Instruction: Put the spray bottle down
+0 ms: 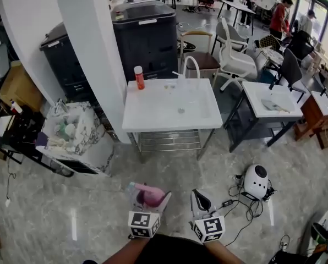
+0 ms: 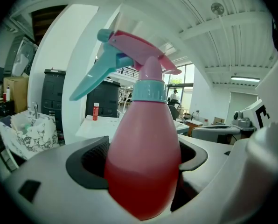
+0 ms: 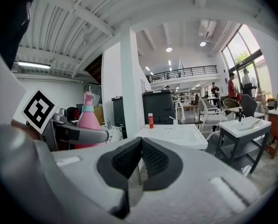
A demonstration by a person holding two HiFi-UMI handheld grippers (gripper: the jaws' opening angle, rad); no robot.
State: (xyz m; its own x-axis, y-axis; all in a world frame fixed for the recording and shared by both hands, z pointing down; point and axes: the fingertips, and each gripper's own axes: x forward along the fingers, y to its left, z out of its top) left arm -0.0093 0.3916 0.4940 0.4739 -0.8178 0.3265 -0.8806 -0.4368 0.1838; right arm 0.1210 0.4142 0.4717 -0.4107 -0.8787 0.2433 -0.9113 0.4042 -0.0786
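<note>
A pink spray bottle (image 2: 143,157) with a teal trigger and collar stands upright between the jaws of my left gripper (image 2: 141,164), which is shut on its body. In the head view the spray bottle (image 1: 147,196) shows low at the centre-left, held over the floor by the left gripper (image 1: 148,202). My right gripper (image 1: 200,202) is beside it, shut with its pads (image 3: 150,160) pressed together and nothing between them. From the right gripper view the spray bottle (image 3: 88,120) appears at the left. A white table (image 1: 153,111) stands ahead, well beyond both grippers.
On the white table stands a small red bottle (image 1: 138,77) at its back left corner. A white pillar (image 1: 95,48) and black cabinets (image 1: 147,37) rise behind. A patterned bag (image 1: 76,133) sits left; a white round device (image 1: 256,181) with cables lies on the floor right. Chairs and another table (image 1: 274,100) stand right.
</note>
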